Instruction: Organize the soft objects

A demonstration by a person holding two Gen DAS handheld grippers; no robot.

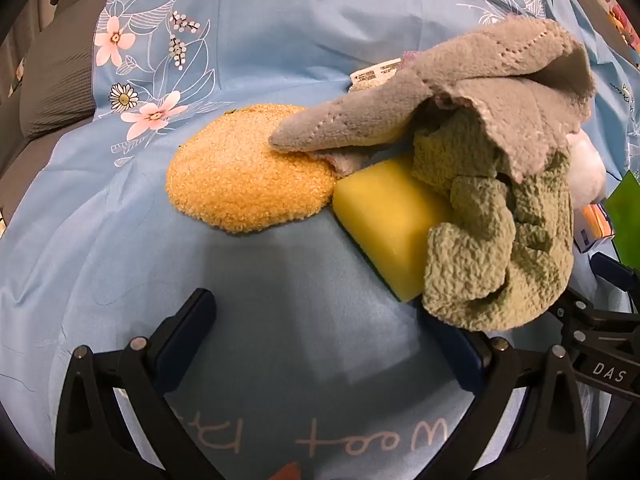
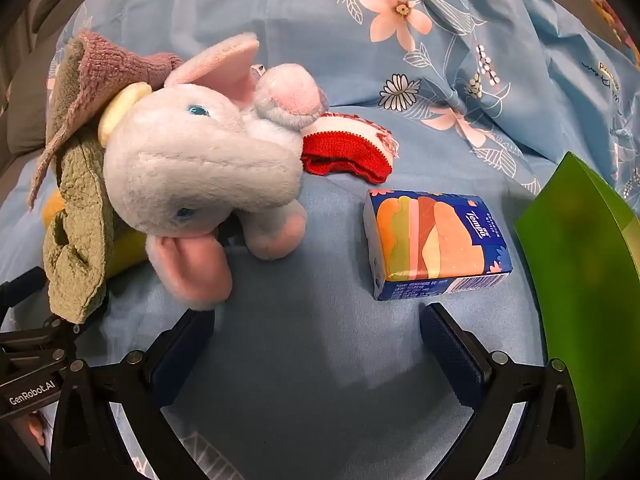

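Left wrist view: your left gripper (image 1: 320, 344) hung low over the blue floral sheet (image 1: 280, 32), fingers spread wide, nothing between them. Ahead lay the heap: round orange pad (image 1: 244, 172) flat on the sheet, yellow sponge (image 1: 384, 216) just beside it on the right, green knit cloth (image 1: 496, 232) slumped over the sponge's right end, grey cloth (image 1: 460, 100) draped on top with one corner touching the pad.

Right wrist view: your right gripper (image 2: 316, 344) was likewise wide open and empty. Plush elephant (image 2: 200, 160) lay on its side against the same green cloth, close to the left finger. Red-and-white knit piece (image 2: 348, 152) sat behind the trunk. Tissue pack (image 2: 436, 240) lay apart, just ahead of the right finger (image 2: 452, 352). Green container wall (image 2: 580, 280) stood at the right edge; interior not visible.

Judgement: sorting looked barely begun, everything loose on the sheet, you at the picking-a-target stage. The tissue pack seemed the nearest clean grab for the right side. Next move called for squaring the fingers across its narrow width, then closing. The heap would need peeling from the grey cloth down, since layers could drag neighbours along.
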